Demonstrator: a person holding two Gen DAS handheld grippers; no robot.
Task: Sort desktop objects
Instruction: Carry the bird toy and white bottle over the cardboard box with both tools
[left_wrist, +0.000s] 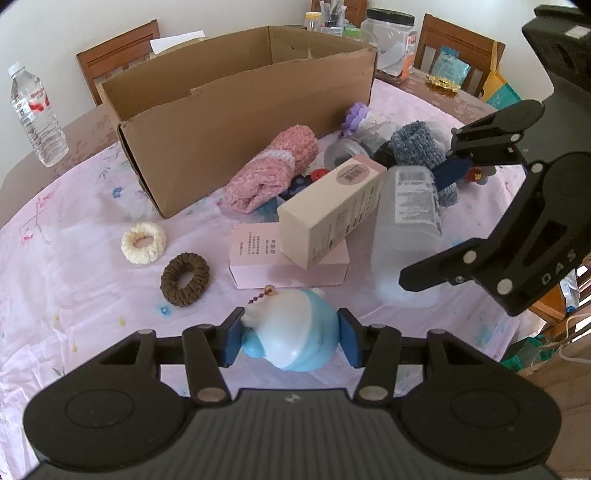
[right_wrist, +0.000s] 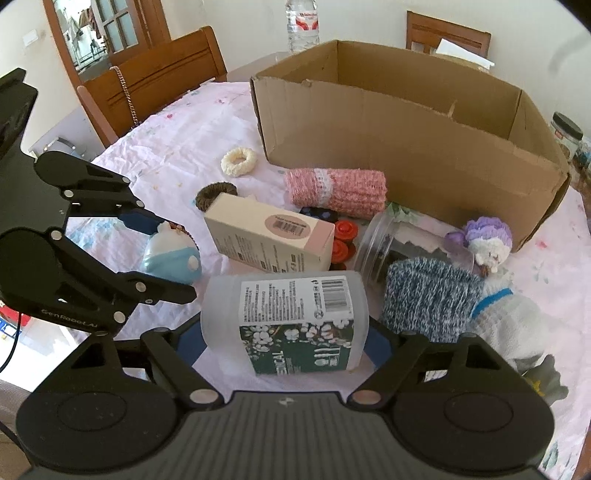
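Left gripper (left_wrist: 290, 341): clenched on blue-and-white figurine (left_wrist: 291, 332), blue pads pressed to both its sides, just above pink tablecloth (left_wrist: 74, 277). Right gripper (right_wrist: 282, 343): straddling frosted bottle (right_wrist: 284, 317) lying on its side; pad contact not discernible, grip cannot be told. Cardboard box (left_wrist: 236, 110): open-topped, standing behind the clutter. Between box and grippers: beige carton (left_wrist: 328, 210) tilted on flat pink box (left_wrist: 288, 258), pink knit roll (left_wrist: 273, 170), blue knit sock (right_wrist: 428, 299), cream scrunchie (left_wrist: 144, 243), brown scrunchie (left_wrist: 184, 278).

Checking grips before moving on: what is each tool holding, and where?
Left tool clamps the blue toy across its sides. Right tool straddles the bottle; contact unclear.
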